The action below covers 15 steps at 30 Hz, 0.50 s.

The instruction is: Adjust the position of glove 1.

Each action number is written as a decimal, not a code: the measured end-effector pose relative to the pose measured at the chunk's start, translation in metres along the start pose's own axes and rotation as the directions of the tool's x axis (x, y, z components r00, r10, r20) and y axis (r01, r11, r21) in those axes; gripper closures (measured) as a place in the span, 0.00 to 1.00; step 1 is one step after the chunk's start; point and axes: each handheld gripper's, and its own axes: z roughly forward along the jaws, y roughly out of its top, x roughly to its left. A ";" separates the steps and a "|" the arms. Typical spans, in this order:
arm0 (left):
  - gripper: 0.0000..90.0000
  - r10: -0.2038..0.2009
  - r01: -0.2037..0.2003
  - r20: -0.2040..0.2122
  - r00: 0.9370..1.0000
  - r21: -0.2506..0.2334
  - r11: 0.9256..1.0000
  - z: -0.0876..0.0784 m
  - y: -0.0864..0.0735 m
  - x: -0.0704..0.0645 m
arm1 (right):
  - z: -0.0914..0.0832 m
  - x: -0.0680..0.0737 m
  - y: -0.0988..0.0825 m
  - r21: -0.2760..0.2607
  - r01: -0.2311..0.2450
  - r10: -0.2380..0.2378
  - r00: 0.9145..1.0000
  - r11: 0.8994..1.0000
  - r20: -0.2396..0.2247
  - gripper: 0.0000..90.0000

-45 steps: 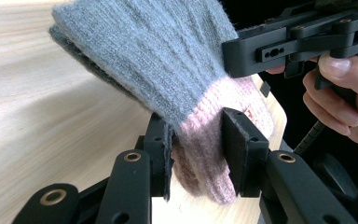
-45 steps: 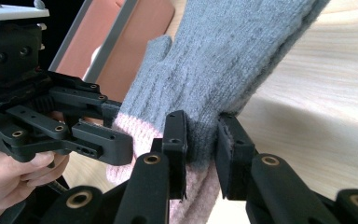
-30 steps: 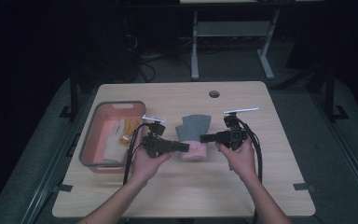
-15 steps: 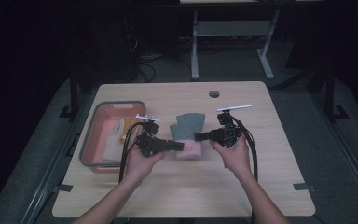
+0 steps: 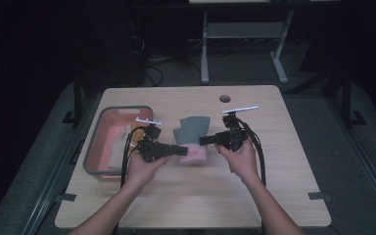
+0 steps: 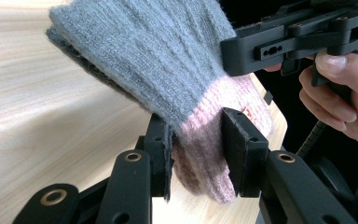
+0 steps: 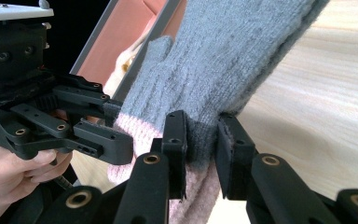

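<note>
Both claws grip one knit glove (image 5: 192,138), grey w/ a pink cuff, lying on the surface (image 5: 274,196) just right of the tray (image 5: 94,147). Left claw (image 6: 196,154) is pinching the pink cuff end, pads pressed into the knit; right claw (image 7: 200,149) is pinching the grey part where it meets the pink, fabric bunched between its pads. In the high view the left claw (image 5: 183,150) and right claw (image 5: 204,140) point at each other across the glove, tips near one another; grey finger end fans out beyond them, on the far side from the person.

Step in hand, as I judge it: a two-point hold on the glove, prob. to lift, fold or straighten it; possibly for the tray, can't tell. Next move calls for both claws to travel together & keep pinch pressure even; if one leads, the knit stretches or slips out.

Room: right of the glove the surface is bare wood, plenty of space; front edge well apart from the glove; tray rim is just left of the left hand (image 5: 142,169), so a leftward carry must rise over that rim; tray already holds pale cloth items (image 5: 117,142), so less free floor in there; cables (image 5: 126,147) trail by the tray side, could snag.
</note>
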 end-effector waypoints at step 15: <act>0.72 -0.012 0.011 -0.021 1.000 -0.026 1.000 -0.026 0.002 0.010 | 0.017 0.019 0.017 0.014 0.029 -0.029 0.999 0.999 -0.018 0.83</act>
